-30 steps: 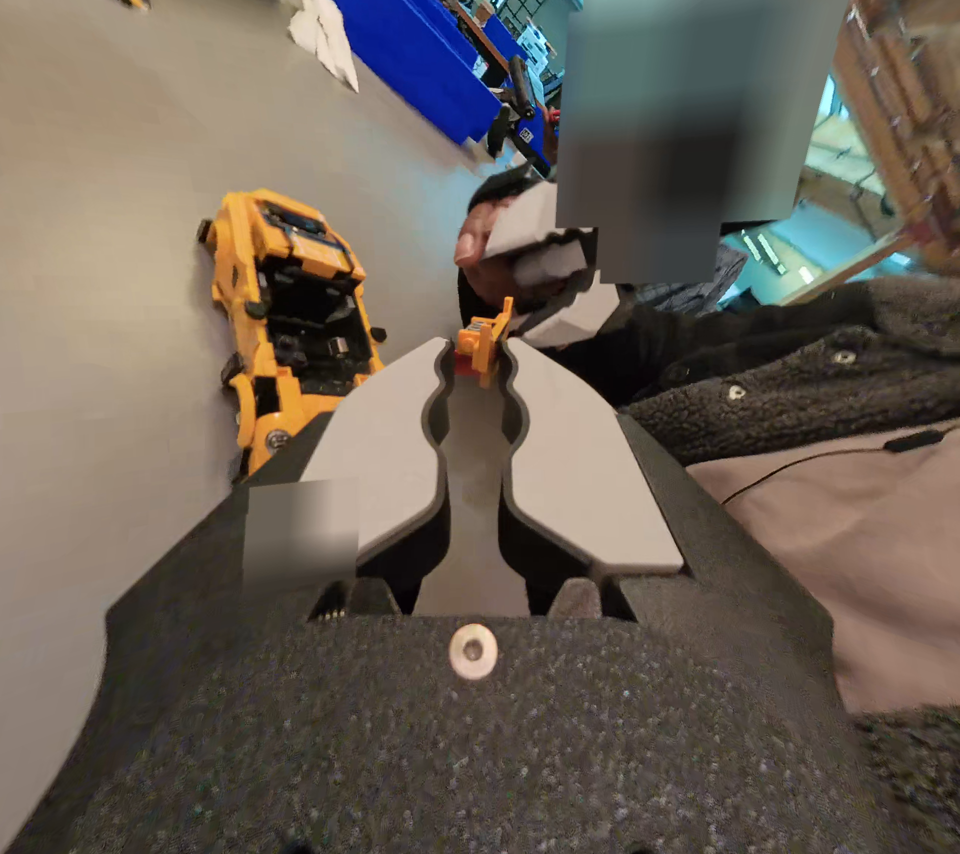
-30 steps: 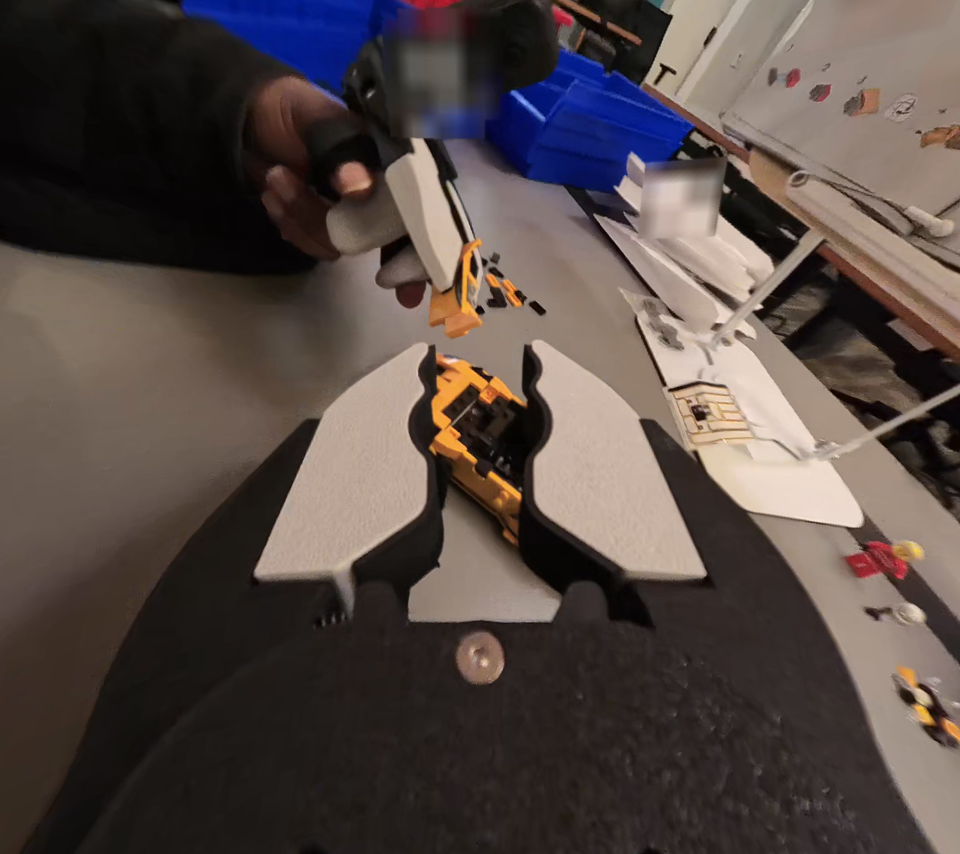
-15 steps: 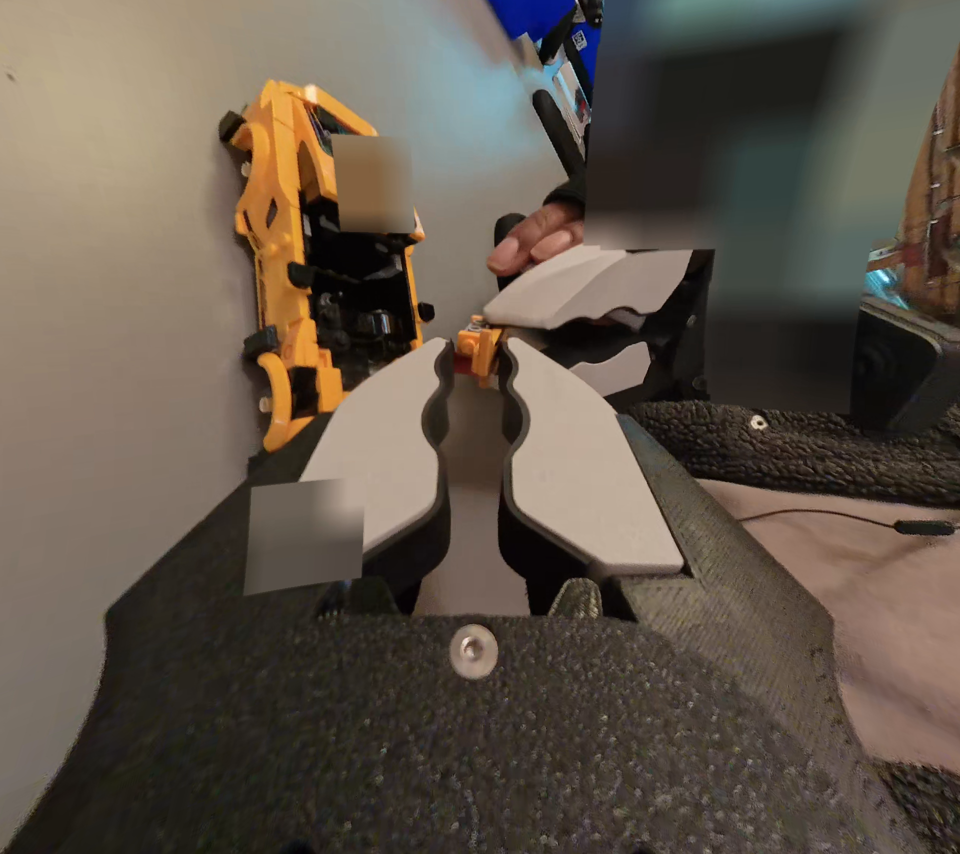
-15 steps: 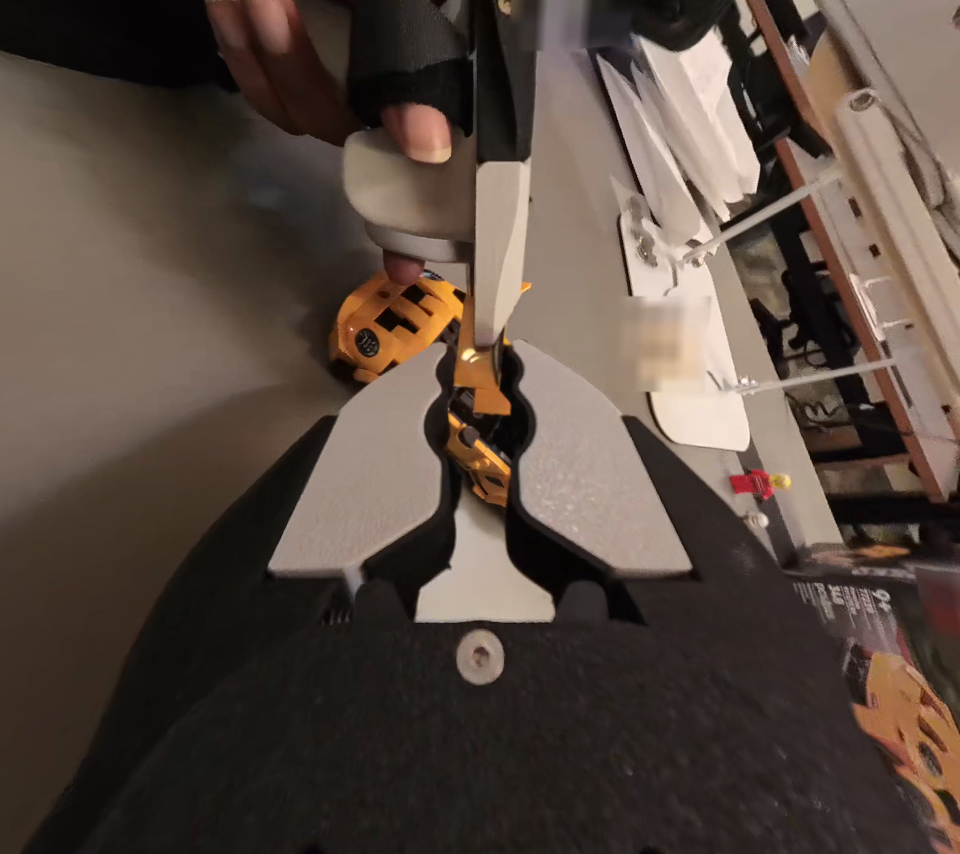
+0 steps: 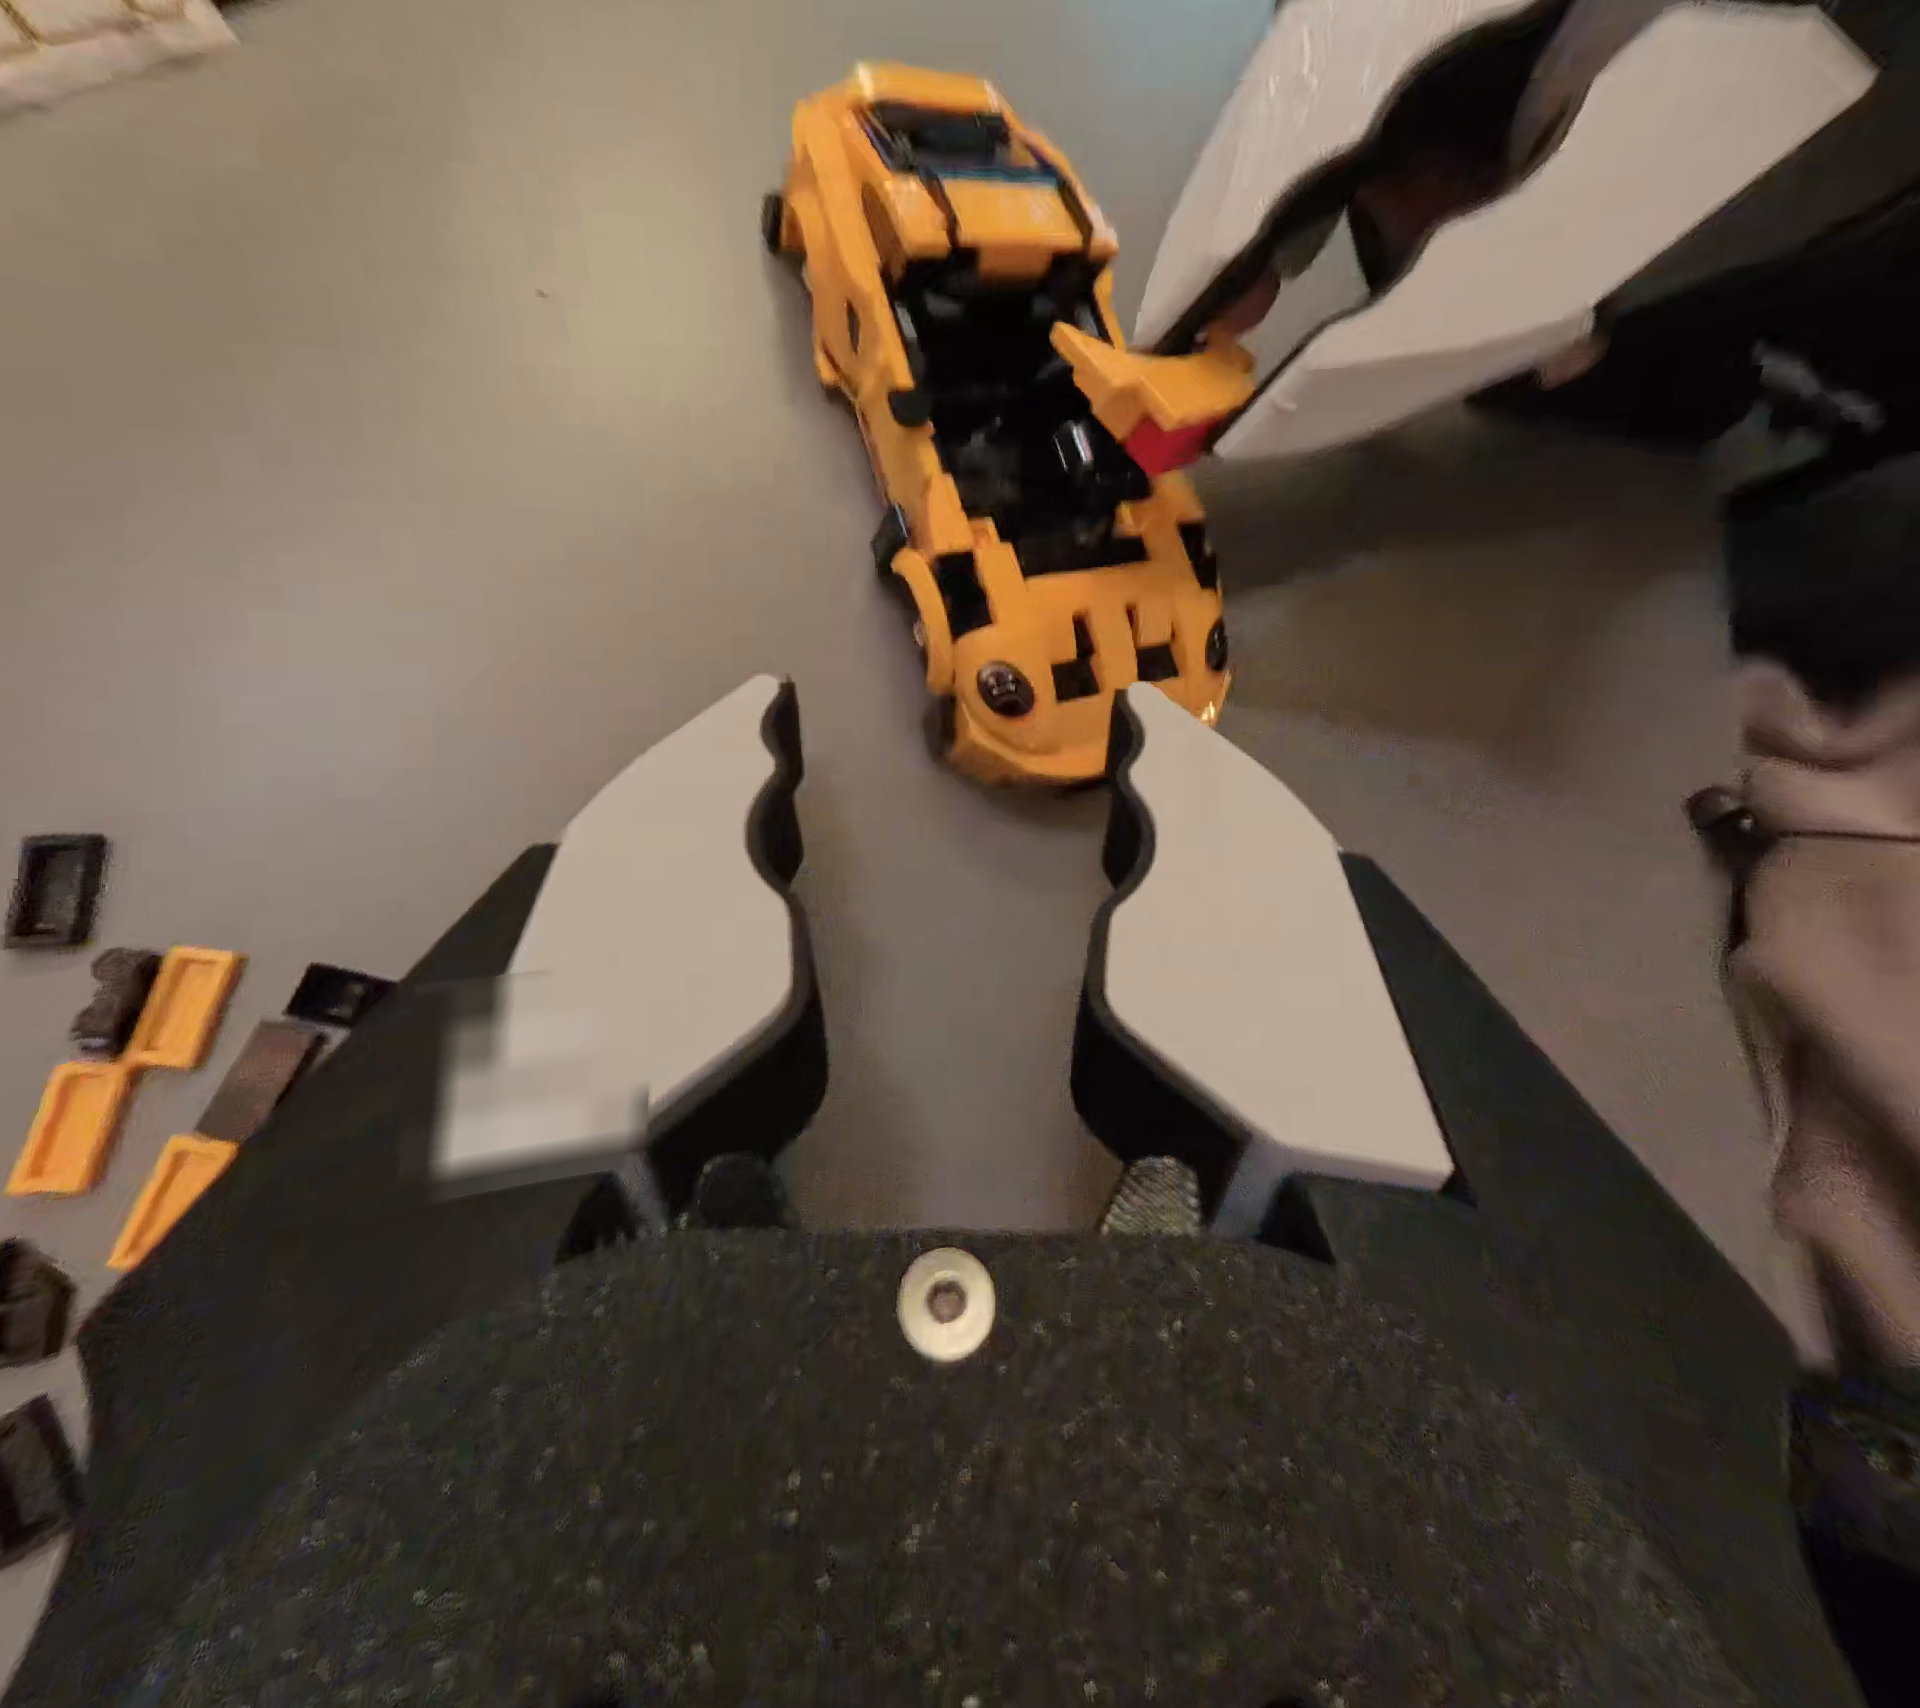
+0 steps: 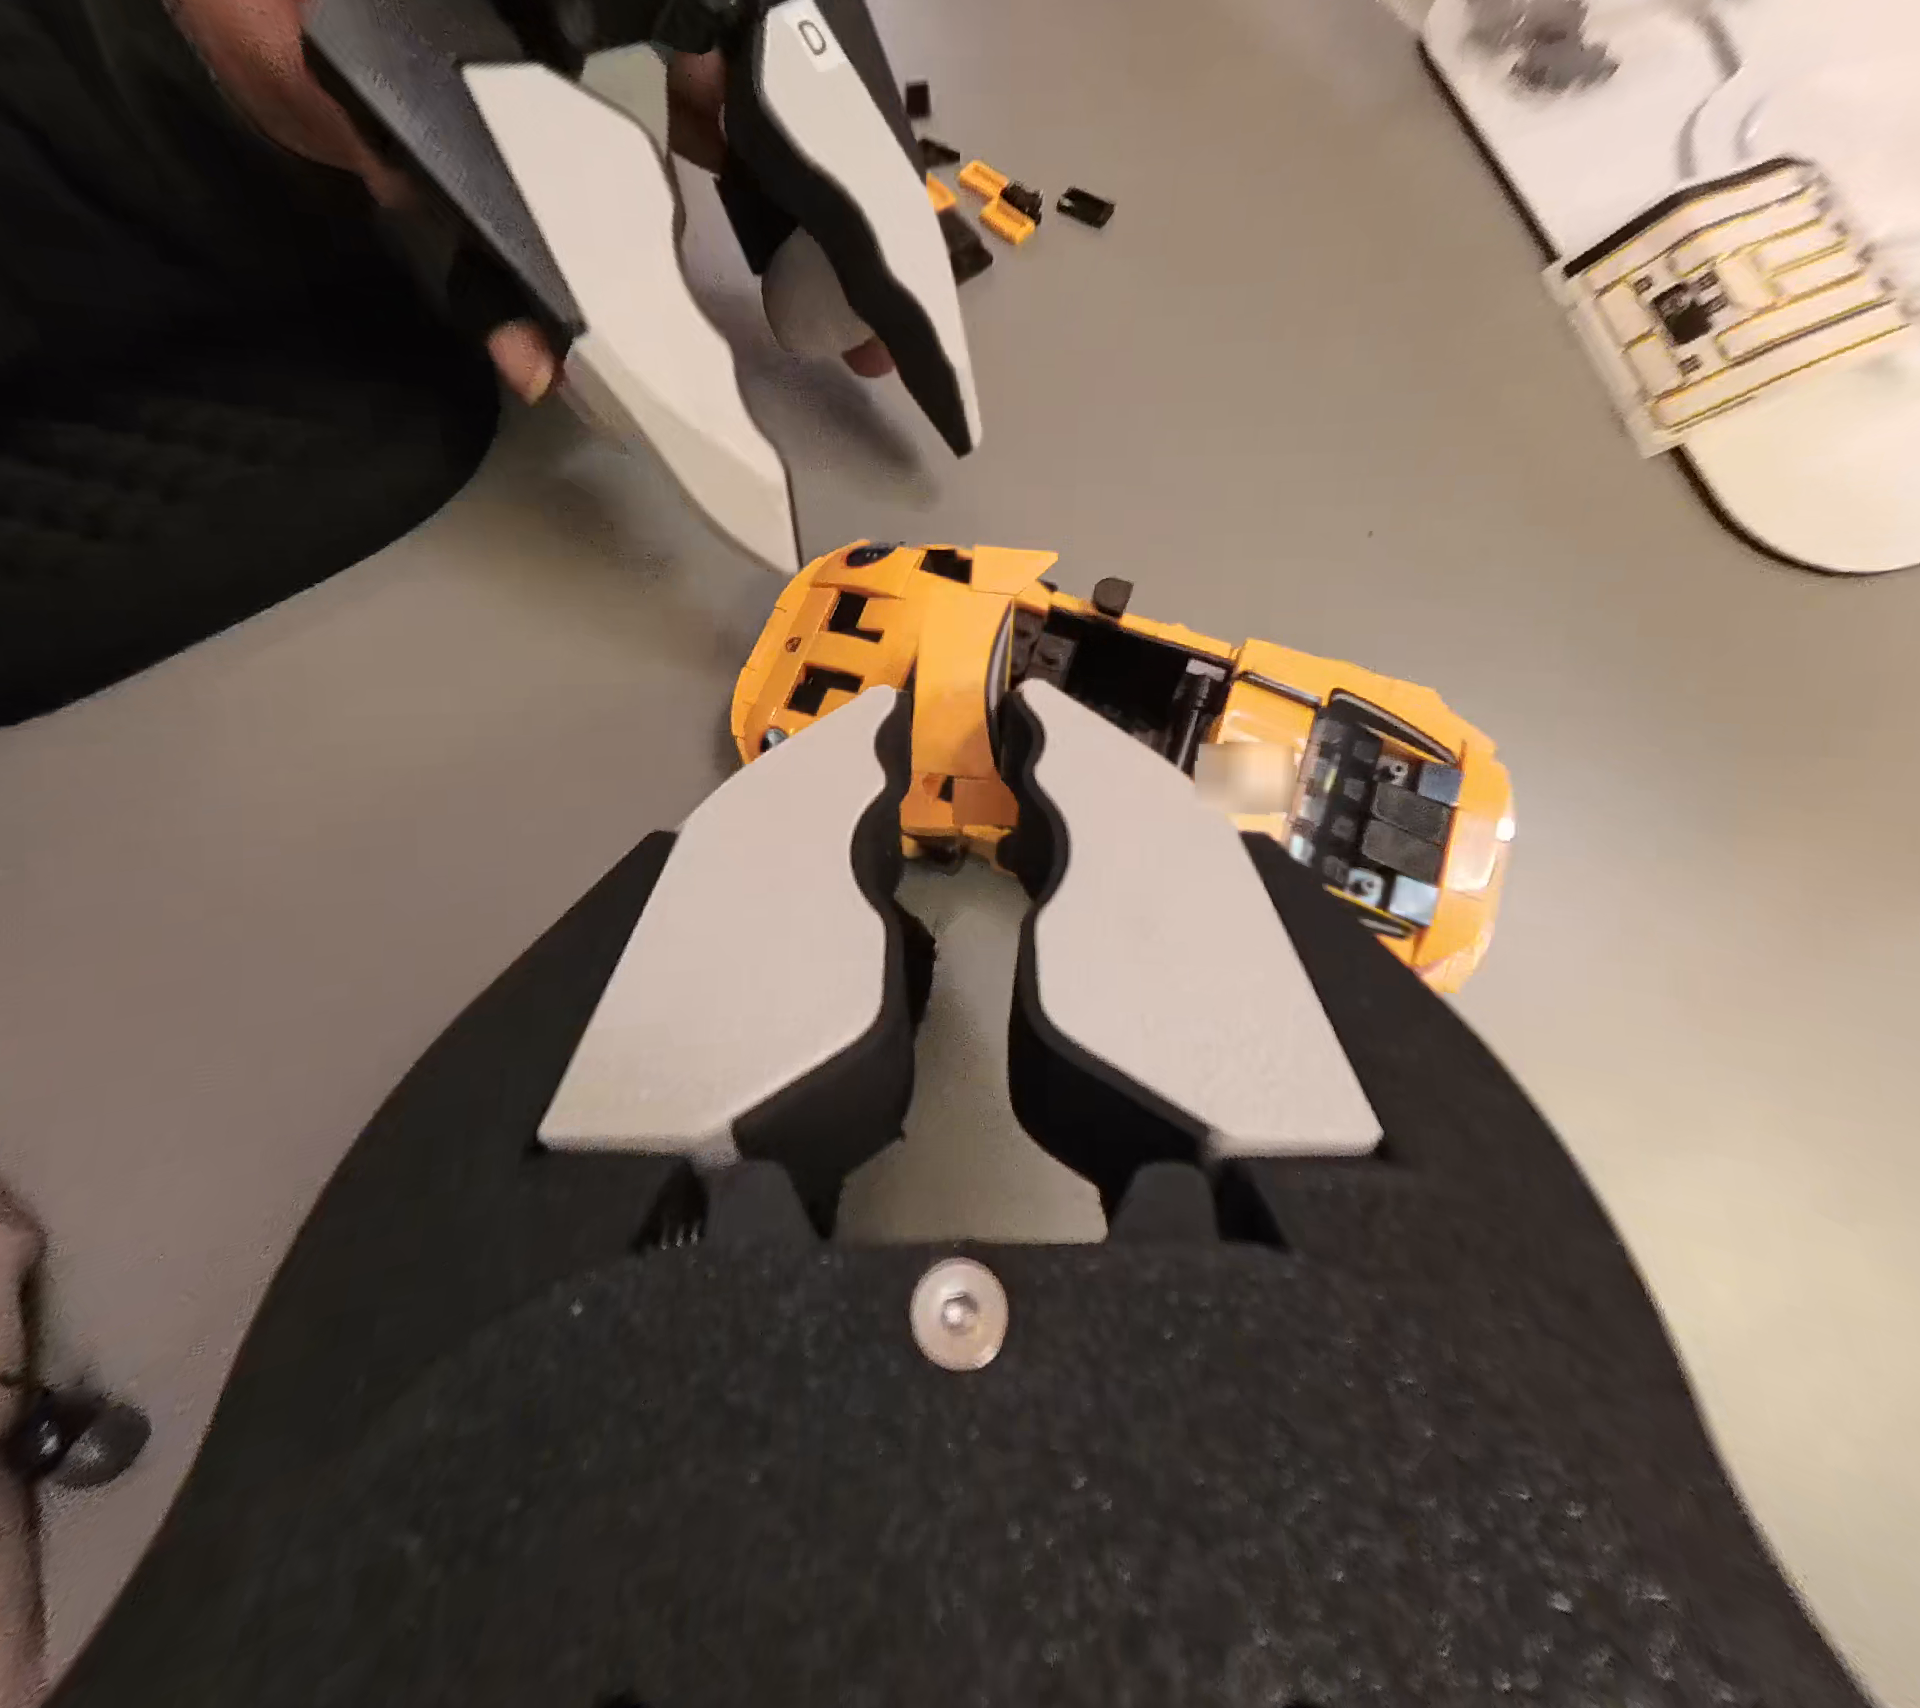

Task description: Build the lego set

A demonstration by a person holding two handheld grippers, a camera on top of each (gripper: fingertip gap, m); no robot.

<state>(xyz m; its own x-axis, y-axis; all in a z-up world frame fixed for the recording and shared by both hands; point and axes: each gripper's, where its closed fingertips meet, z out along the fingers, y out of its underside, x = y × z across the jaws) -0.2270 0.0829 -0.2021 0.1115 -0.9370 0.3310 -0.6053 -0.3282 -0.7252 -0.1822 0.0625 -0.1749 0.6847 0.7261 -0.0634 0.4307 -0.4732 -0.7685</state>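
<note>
R gripper (image 6: 951, 728) fingers clamp small orange-red brick sub-assy (image 5: 1164, 391) over open-top orange plastic lego car (image 5: 997, 453), lined up to seat | L gripper (image 5: 951, 728) fingers spread, empty, hovers by car nose, clear of R's work.

Car (image 5: 997, 453) orange with black patches; held piece (image 5: 1153, 401) orange and red; table (image 5: 416, 411) grey.

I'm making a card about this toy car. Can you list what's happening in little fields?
Car: orange Lego car on the grey table, cabin open
Left gripper: open, empty, near the car's nose
Right gripper: shut on an orange-and-red piece at the cabin
Clicked in: cannot tell
Spare pieces: orange and black, lying on the table
</note>
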